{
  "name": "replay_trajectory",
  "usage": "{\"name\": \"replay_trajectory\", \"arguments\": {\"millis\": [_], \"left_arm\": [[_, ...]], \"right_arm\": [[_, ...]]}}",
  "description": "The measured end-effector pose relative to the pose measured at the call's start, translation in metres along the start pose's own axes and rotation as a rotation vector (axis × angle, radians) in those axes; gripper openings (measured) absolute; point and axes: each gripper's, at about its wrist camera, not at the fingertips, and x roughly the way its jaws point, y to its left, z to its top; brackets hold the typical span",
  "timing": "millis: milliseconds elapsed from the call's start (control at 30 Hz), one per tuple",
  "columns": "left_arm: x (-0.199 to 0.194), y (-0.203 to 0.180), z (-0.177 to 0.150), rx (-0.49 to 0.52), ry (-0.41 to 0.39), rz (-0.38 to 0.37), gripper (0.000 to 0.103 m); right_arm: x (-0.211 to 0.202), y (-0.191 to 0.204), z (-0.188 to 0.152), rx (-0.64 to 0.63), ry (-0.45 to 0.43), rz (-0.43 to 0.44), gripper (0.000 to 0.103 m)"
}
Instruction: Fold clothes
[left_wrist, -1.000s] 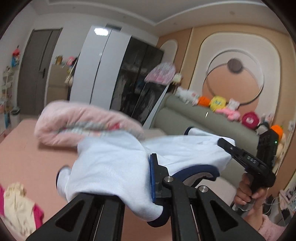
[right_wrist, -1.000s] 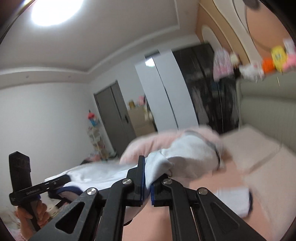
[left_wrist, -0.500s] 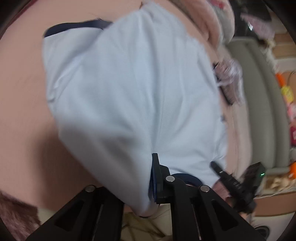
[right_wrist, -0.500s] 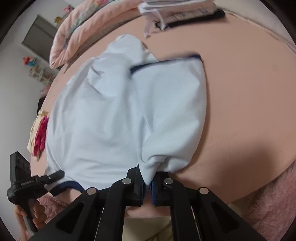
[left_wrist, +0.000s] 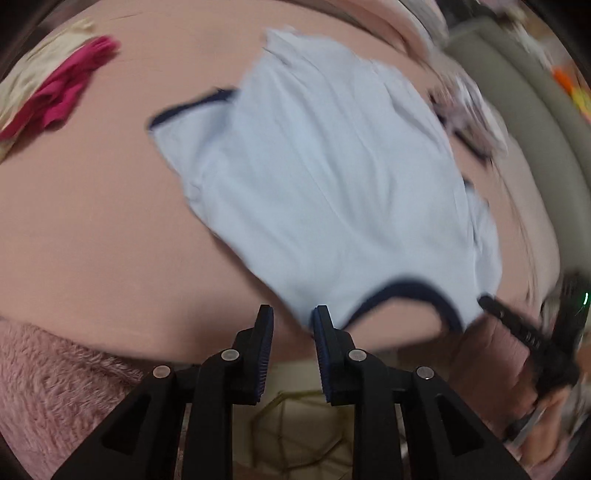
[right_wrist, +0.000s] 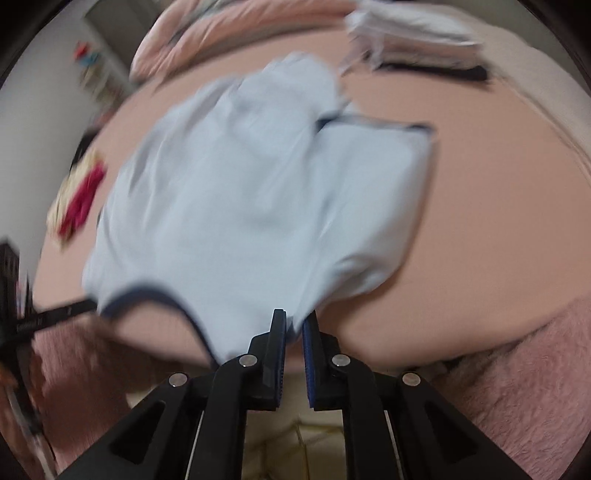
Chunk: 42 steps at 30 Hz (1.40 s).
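While pale-blue navy-trimmed cotton shirt (left_wrist: 332, 177) lies flat on pink bedsheet (left_wrist: 92, 229), collar nearest, long axis running away; left gripper (left_wrist: 291, 325) apart, empty; right gripper (right_wrist: 293, 328) opening, shoulder cloth between jaws.

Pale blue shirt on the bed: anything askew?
Yes. The pale blue navy-trimmed shirt lies skewed on the pink bedsheet; its far hem is rumpled, and one sleeve is splayed sideways. No damage visible.
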Motion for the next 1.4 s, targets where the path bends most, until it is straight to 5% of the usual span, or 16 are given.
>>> {"name": "replay_trajectory", "arguments": {"millis": [133,233,367,467,533,633,833,867,933,967,1033,1233,1400], "left_arm": [[0.01,-0.013,0.026,0.047,-0.027,0.026,0.02],[-0.013,-0.017,0.051,-0.007,-0.166,0.004,0.02],[-0.013,-0.013,0.05,-0.065,-0.171,-0.041,0.022],[0.001,0.0,0.023,-0.103,-0.096,-0.029,0.022],[0.005,0.011,0.007,-0.168,-0.078,-0.1,0.022],[0.013,0.013,0.0,-0.221,-0.053,-0.162,0.031],[0.014,0.013,0.004,-0.224,-0.143,-0.201,0.038],[0.018,0.01,0.007,-0.213,-0.155,-0.214,0.037],[0.021,0.001,0.012,-0.198,-0.151,-0.229,0.01],[0.023,-0.003,0.015,-0.191,-0.147,-0.235,0.006],[0.006,-0.008,0.013,-0.185,-0.186,-0.26,0.006],[-0.037,-0.003,-0.002,-0.229,-0.24,-0.355,0.006],[0.005,0.011,-0.011,-0.269,-0.061,-0.163,0.008]], "right_arm": [[0.014,0.01,0.021,-0.041,-0.013,-0.015,0.008],[-0.01,0.007,0.047,0.045,-0.18,-0.012,0.008],[-0.025,0.001,0.052,0.121,-0.271,-0.019,0.008],[-0.01,-0.004,0.031,0.14,-0.179,0.007,0.008],[0.0,-0.008,0.014,0.155,-0.112,0.032,0.009],[0.007,-0.008,-0.003,0.171,-0.051,0.062,0.024],[0.024,-0.001,0.001,0.163,-0.049,0.107,0.027],[0.028,0.0,0.002,0.157,-0.056,0.133,0.029],[0.035,0.001,0.006,0.148,-0.063,0.164,0.027],[0.034,0.003,0.008,0.146,-0.065,0.164,0.02],[0.019,0.008,0.011,0.148,-0.098,0.206,0.008],[-0.038,0.013,0.009,0.14,-0.248,0.208,0.008],[0.006,-0.013,0.0,0.172,-0.091,-0.004,0.008]]}}
